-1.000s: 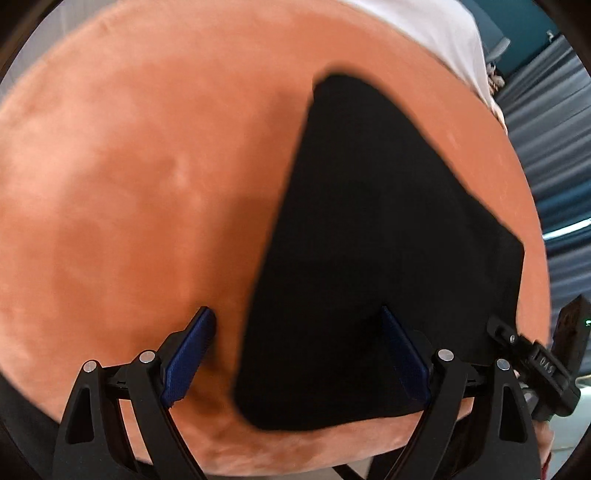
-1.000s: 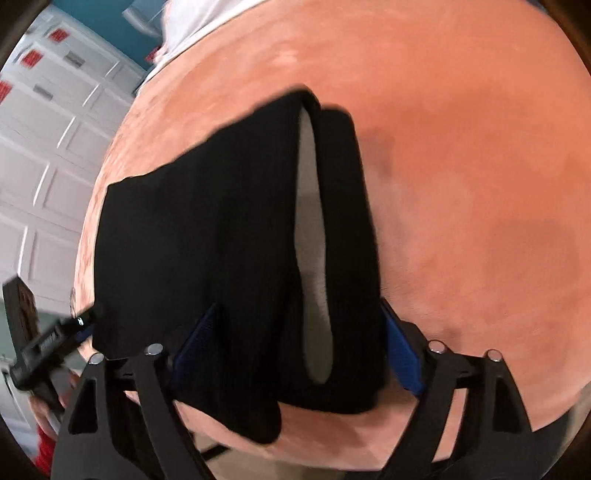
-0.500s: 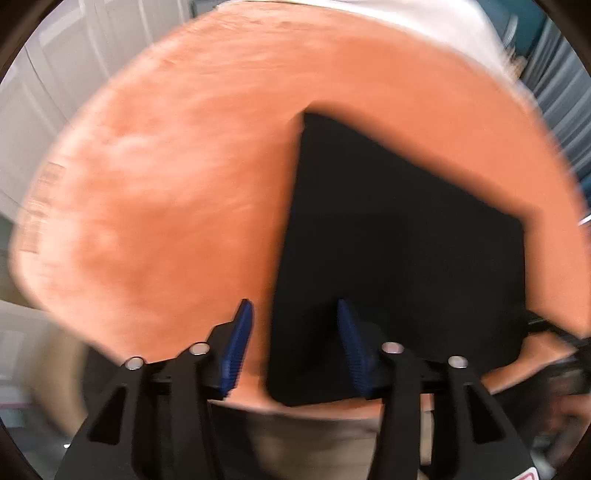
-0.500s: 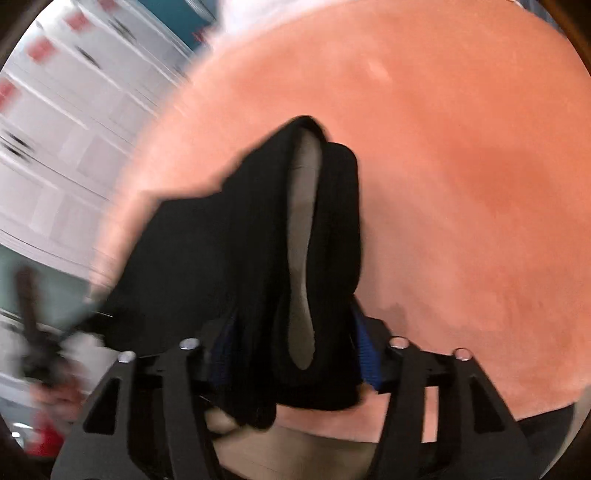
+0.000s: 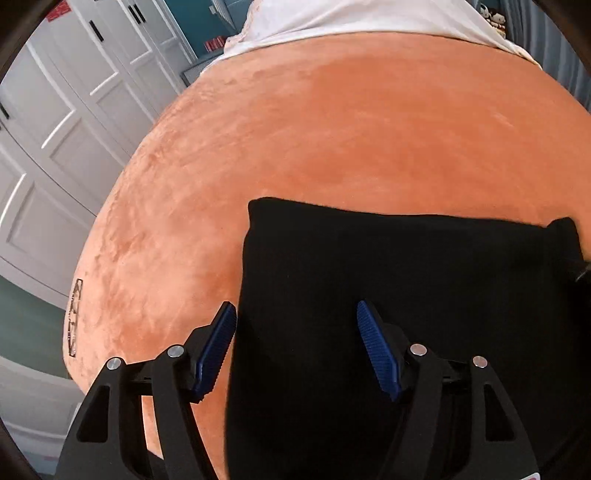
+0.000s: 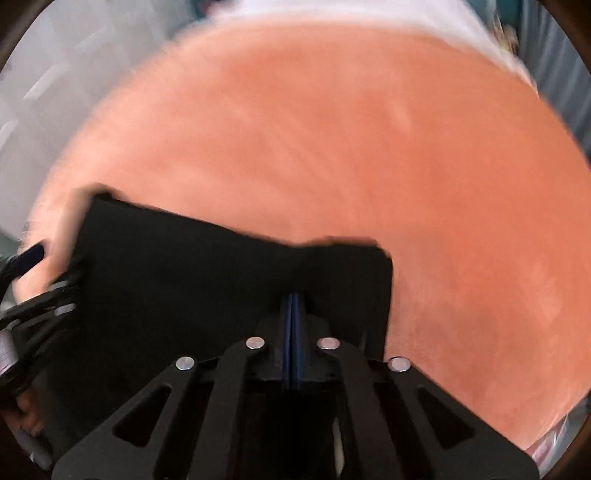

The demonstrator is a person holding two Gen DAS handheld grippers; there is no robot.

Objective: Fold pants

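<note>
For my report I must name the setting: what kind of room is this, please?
Probably a bedroom: an orange plush blanket covers a bed-like surface, with white bedding beyond and white panelled wardrobe doors beside it.

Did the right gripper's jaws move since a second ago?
Yes. The right gripper was spread wide either side of the pants; now its pads meet.

Bright even light, fisheye bulge, right view blurred

An orange velvety bed cover (image 5: 332,140) fills most of both views, with a white sheet (image 5: 351,18) at its far end. White panelled wardrobe doors (image 5: 55,122) stand to the left, beside a teal wall (image 5: 199,22). Grey curtains (image 5: 554,48) hang at the far right.
</note>
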